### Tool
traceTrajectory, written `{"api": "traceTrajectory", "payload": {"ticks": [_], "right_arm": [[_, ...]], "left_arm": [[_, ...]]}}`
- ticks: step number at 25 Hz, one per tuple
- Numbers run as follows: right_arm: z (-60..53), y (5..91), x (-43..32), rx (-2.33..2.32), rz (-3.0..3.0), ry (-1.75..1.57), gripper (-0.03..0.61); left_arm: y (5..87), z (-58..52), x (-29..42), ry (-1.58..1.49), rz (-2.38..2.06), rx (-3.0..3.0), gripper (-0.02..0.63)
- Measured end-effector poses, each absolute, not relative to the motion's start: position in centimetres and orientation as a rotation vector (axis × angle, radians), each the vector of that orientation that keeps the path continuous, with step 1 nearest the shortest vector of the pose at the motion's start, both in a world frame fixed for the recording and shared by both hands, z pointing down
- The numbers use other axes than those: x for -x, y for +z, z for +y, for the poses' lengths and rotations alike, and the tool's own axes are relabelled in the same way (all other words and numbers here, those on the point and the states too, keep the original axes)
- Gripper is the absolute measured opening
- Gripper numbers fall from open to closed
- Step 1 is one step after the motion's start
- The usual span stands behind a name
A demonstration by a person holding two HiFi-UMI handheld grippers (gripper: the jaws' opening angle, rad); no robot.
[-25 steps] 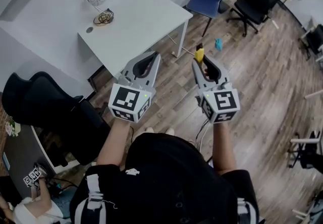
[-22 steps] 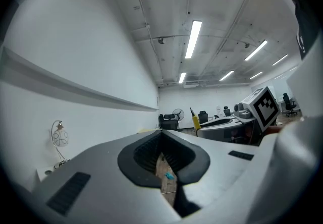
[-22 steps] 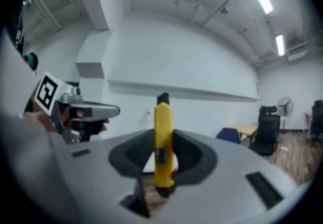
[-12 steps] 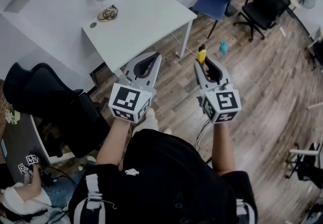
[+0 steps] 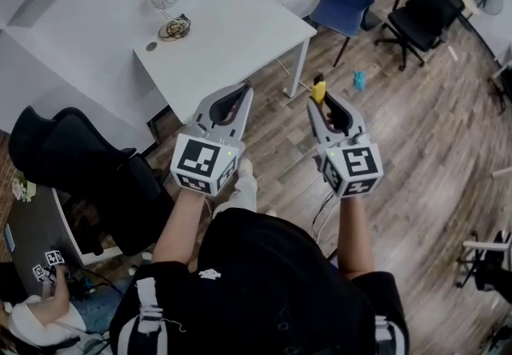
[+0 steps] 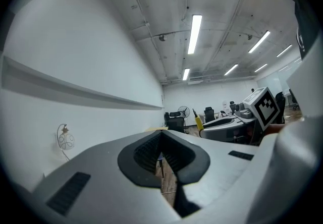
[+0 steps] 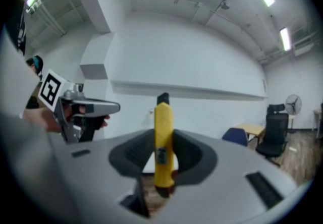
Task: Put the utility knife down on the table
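We see a big white rectangular table (image 5: 232,33) far ahead on our left. Our grey left claw (image 5: 242,91) is closed with nothing in it. Our grey right claw (image 5: 322,102) squeezes the yellow plastic utility knife (image 7: 162,137), which stands upright in the air, right of the table and apart from it.

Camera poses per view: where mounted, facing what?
Head view: on the person's head, steeply down; arms, torso, left tongs, right tongs, white table.
Left gripper view: on left tongs, along shut jaws toward office chairs.
Right gripper view: on right tongs, along jaws clamping the utility knife, toward wall.
Shared: each gripper view shows the other tongs.
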State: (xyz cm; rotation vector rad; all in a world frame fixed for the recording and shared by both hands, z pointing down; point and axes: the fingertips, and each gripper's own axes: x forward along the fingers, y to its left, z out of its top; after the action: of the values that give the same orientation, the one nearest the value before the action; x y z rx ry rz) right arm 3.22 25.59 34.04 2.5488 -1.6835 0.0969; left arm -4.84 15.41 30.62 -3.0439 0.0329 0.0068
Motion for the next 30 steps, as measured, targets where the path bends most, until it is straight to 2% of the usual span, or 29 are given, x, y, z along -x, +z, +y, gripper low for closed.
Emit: {"api": "traceTrajectory", "payload": {"ticks": [30], "right_arm": [[3.9,33.6,-15.4,-2.485,-1.680,0.112,0.135]], "left_arm": [[31.5,-5.7,-7.2,-0.002,0.031,3.102,0.015]]}}
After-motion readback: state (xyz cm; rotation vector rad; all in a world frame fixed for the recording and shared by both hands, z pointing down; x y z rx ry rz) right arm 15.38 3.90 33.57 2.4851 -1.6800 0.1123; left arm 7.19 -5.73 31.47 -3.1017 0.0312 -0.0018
